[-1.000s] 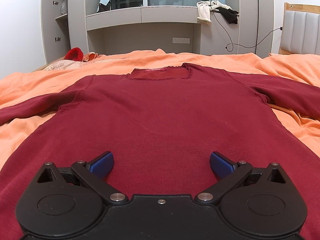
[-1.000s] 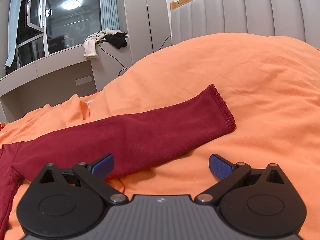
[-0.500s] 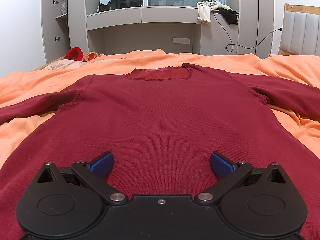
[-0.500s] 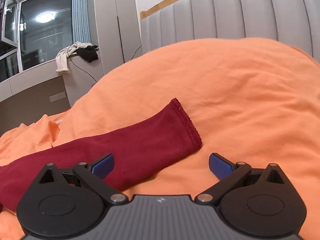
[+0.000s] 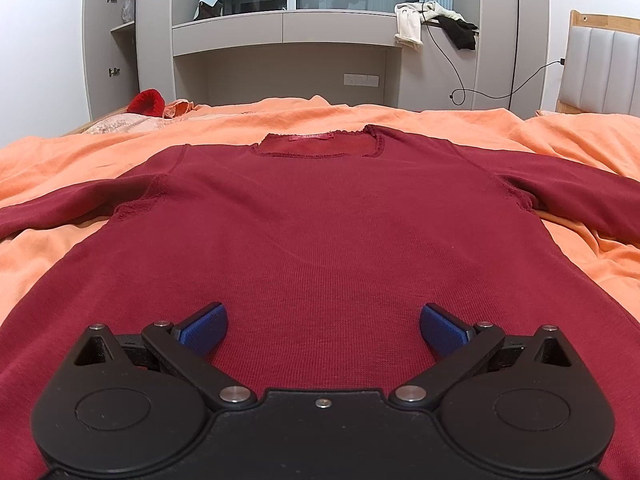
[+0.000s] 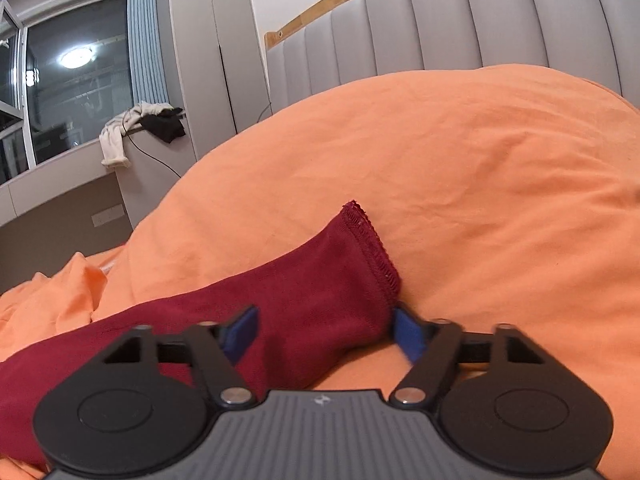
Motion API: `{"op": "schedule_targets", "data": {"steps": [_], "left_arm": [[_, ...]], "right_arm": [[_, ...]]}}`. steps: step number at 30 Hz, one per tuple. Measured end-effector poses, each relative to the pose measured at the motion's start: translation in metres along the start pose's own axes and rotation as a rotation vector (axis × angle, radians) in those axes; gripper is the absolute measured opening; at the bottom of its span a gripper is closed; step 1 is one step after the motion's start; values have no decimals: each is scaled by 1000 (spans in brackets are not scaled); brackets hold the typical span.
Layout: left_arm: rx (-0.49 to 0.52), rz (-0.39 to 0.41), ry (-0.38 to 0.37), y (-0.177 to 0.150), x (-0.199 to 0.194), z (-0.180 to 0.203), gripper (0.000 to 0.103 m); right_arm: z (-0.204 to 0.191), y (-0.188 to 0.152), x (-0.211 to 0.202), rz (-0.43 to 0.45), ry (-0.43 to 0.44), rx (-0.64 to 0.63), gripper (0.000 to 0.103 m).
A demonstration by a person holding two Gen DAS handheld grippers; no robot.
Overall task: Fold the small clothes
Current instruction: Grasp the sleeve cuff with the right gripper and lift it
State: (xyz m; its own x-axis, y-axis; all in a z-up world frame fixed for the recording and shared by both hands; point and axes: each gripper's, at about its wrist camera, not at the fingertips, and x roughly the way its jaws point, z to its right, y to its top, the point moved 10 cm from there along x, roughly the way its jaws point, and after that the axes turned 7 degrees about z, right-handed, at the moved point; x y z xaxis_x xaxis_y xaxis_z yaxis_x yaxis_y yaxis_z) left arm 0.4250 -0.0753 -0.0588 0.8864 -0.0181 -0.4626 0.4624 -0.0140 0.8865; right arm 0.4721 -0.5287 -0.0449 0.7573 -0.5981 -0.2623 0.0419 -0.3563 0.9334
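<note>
Dark red knit top (image 5: 320, 232) lies flat, front up, across the middle of the left wrist frame on an orange bedsheet (image 5: 80, 152), neckline toward the top of the frame, both sleeves spread out to the sides. Left gripper (image 5: 323, 324) at lower centre, over the top's lower body — jaws spread wide, blue pads (image 5: 204, 326) well apart, nothing between them but flat fabric, no grasp.

Right wrist frame: sleeve (image 6: 304, 300) runs from lower left to centre, its stitched cuff (image 6: 372, 248) near mid-frame on the bedsheet. Right gripper (image 6: 324, 334) at lower centre, jaws partly closed in — sleeve end sits between the pads, right pad beside the cuff edge; whether they pinch it, cannot tell. Grey padded headboard (image 6: 460, 28) at upper right.
</note>
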Motion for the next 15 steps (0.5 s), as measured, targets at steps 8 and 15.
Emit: {"op": "schedule_targets", "data": {"steps": [8,15], "left_arm": [[-1,-3,-2,0,0,0,103],[-38,-23,-90,12,-9,-5,103]], "right_arm": [[-5,5,-11,24,104,38,13],[-30,27,-37,80,218,14,12]]}}
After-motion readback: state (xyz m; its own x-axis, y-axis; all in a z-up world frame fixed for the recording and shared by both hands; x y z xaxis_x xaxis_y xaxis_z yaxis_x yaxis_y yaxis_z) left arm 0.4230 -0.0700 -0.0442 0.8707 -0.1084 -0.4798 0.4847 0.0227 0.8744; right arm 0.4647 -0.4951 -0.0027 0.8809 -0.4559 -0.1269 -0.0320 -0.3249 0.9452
